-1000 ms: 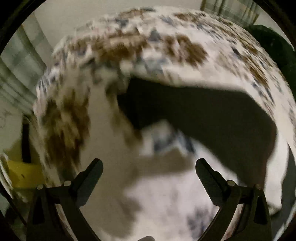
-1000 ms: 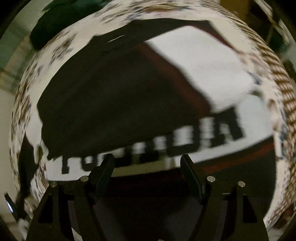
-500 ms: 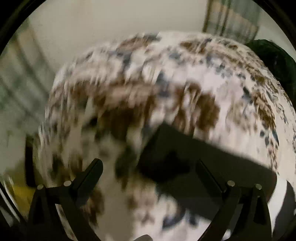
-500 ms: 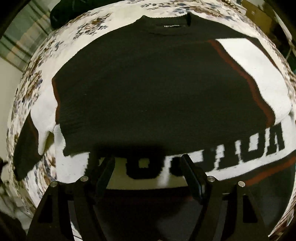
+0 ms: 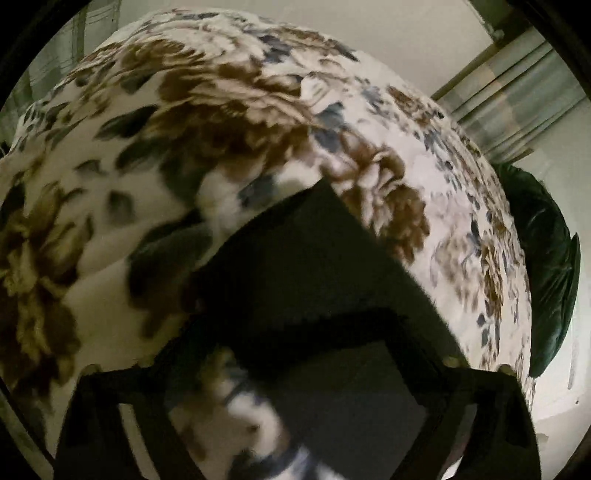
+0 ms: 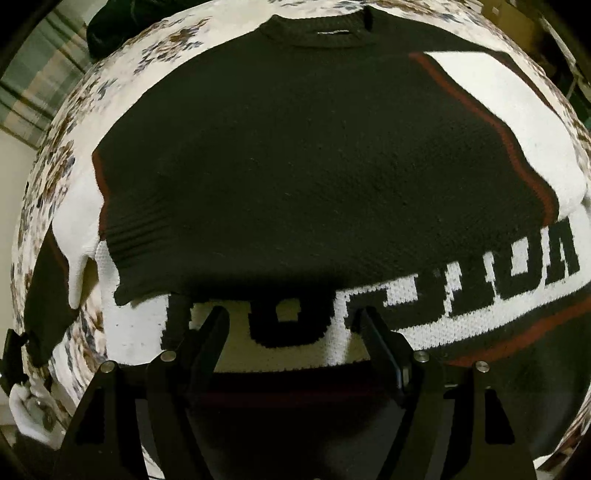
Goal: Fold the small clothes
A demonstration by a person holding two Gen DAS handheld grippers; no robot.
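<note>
A black knit sweater point(image 6: 314, 147) with white panels, red stripes and block letters lies on the floral bedspread point(image 6: 55, 166), collar at the far side. Its lower part is folded up over the body. My right gripper point(image 6: 291, 325) hovers open and empty over the white lettered band. In the left wrist view a black sleeve end point(image 5: 306, 266) of the sweater lies on the bedspread point(image 5: 184, 110). My left gripper point(image 5: 306, 354) is low over the sleeve with its jaws wide apart; the fingers are dark against the cloth.
A dark green cushion or garment point(image 5: 546, 258) lies at the bed's right edge in the left wrist view, and shows at the far left in the right wrist view point(image 6: 110, 26). Striped curtains point(image 5: 517, 103) hang behind the bed.
The left gripper has swung and come down over the black sleeve end. The right gripper has drawn back slightly; the whole sweater has come into view.
</note>
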